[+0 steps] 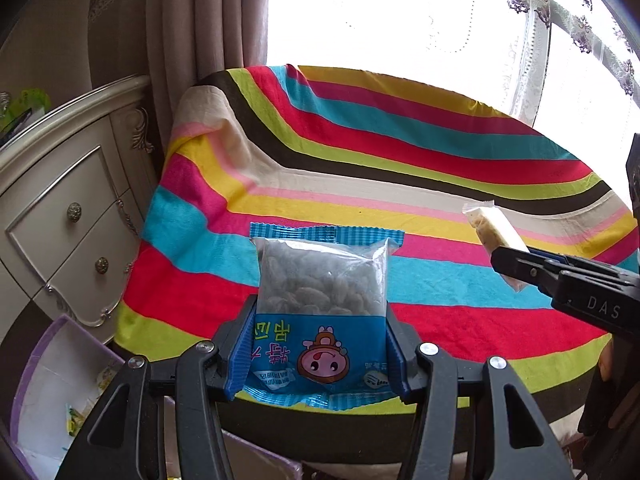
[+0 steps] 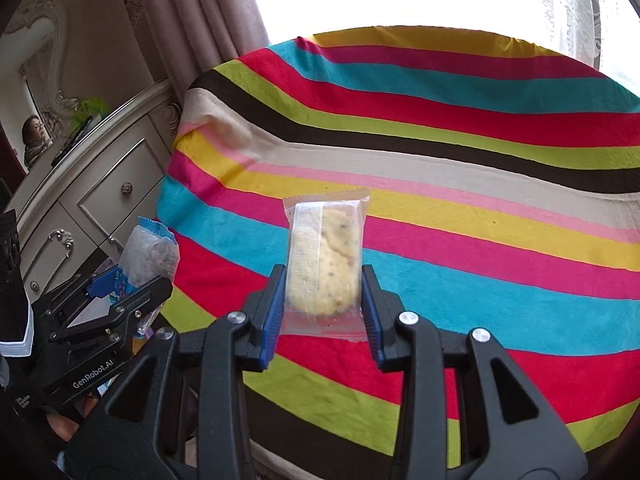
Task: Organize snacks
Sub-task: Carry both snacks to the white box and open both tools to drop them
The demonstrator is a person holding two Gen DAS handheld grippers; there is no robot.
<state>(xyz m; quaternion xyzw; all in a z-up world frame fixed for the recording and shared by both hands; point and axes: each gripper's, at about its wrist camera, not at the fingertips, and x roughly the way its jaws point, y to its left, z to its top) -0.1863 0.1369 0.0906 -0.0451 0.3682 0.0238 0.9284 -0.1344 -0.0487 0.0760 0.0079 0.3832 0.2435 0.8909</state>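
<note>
Two snacks are held in the air above the striped cloth [image 2: 460, 168], one in each gripper. The left gripper [image 1: 320, 344] is clenched on a blue bag [image 1: 322, 312], gripped across its lower printed half; the right gripper [image 2: 324, 304] is clenched on a clear-wrapped cookie [image 2: 326, 256] near its bottom seam.

Most of each pack stands above the pads, so a slip could be caused by the smooth film sliding out if either hand is tilted or swung quickly. The cookie could be cracked by a tighter squeeze, and the puffs in the bag crushed. The two grippers are carried near each other, so a knock between them is possible.

No sorting place is shown clearly. Only a corner of a purple box [image 1: 52, 380] is seen at the lower left of the left wrist view, cut off by the frame, and its contents cannot be made out. The window is blown out to white, and the bag's print cannot be read reliably.
</note>
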